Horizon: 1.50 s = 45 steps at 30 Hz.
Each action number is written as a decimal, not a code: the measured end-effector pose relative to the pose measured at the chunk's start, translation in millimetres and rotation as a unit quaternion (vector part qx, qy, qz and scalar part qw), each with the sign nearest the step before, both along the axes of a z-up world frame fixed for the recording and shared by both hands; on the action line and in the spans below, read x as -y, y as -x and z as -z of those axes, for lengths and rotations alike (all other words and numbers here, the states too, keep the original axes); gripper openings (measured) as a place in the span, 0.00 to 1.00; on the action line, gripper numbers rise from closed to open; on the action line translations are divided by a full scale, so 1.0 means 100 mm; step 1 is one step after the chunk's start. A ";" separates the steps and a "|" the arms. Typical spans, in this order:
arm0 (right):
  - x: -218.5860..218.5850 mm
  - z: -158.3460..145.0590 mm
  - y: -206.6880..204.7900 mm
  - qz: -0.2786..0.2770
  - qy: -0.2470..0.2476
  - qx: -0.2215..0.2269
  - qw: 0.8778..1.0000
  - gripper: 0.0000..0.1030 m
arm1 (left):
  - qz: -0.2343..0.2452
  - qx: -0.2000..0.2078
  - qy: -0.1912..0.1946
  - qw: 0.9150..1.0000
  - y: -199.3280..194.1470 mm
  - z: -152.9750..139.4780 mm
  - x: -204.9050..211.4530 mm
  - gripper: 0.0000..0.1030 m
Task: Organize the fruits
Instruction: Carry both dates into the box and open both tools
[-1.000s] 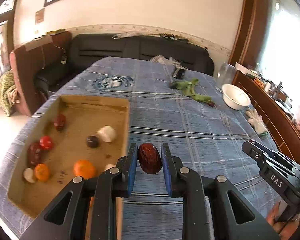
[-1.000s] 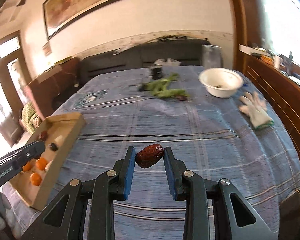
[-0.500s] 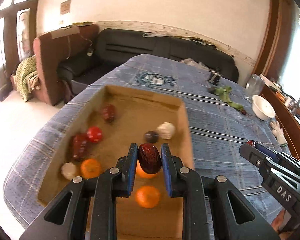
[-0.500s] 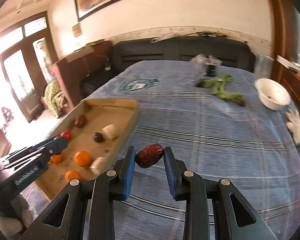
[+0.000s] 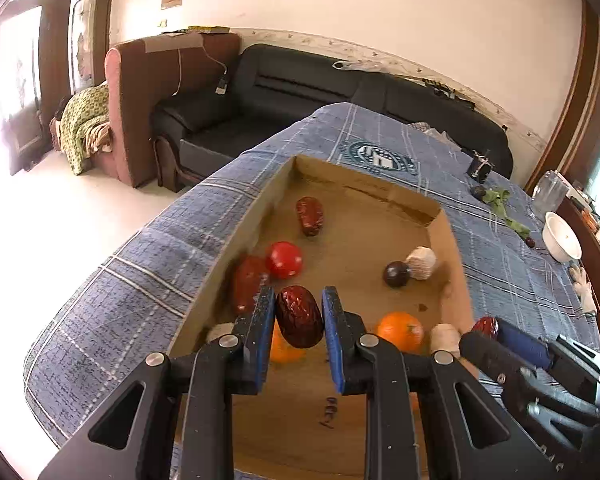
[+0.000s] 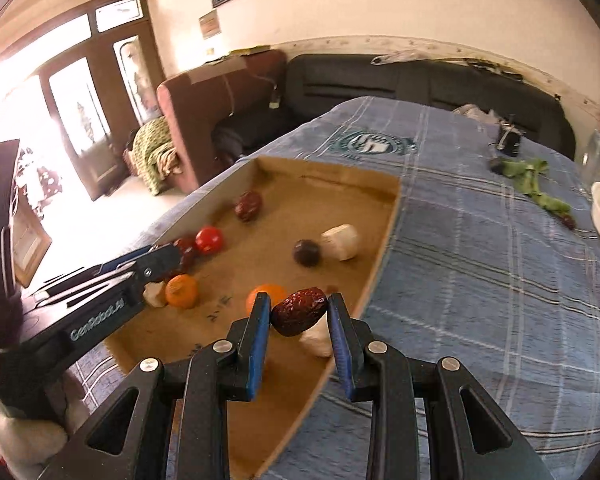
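- Our left gripper [image 5: 299, 322] was clenched on a dark red date [image 5: 299, 321]: both blue pads pressed its sides, and the jaws stood only as far apart as the fruit is wide.
- Our right gripper [image 6: 299, 316] likewise grasped a second date [image 6: 299, 311], tilted across its narrow gap.
- We held both dates in the air above the near end of the cardboard tray [image 5: 452, 236], which sat on the blue plaid cloth [image 6: 480, 260].
- In the tray lay two oranges [image 5: 400, 330], a red tomato [image 5: 284, 259], a dark plum [image 5: 396, 274], a white piece [image 5: 421, 263] just beside it, and two more dates [image 5: 309, 216].
- A second ago we had both grippers over bare cloth, with the tray off to the left; now the left one hung over the tray floor and the right one over the tray's right edge.
- Neither grip had altered, and each date sat between its pads as before.
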State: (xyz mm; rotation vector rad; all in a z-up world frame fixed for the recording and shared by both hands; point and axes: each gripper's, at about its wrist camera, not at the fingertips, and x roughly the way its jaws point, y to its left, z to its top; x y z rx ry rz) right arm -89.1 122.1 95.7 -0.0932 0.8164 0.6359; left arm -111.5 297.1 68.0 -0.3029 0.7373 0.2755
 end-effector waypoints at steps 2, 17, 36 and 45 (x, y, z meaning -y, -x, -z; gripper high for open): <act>-0.07 0.03 0.03 -0.007 0.002 -0.003 1.000 0.32 | -0.004 -0.003 0.001 1.000 0.00 0.03 -0.05 0.22; -0.40 0.27 0.13 -0.058 0.011 -0.022 0.998 0.32 | -0.018 -0.033 0.005 0.999 -0.08 0.24 -0.23 0.22; -0.40 0.23 0.18 -0.054 0.006 -0.011 0.998 0.47 | -0.019 -0.019 0.023 0.999 -0.02 0.17 -0.23 0.53; -0.22 0.14 0.24 -0.040 -0.005 0.000 0.999 0.54 | -0.028 -0.003 0.010 1.000 0.12 -0.03 -0.18 0.66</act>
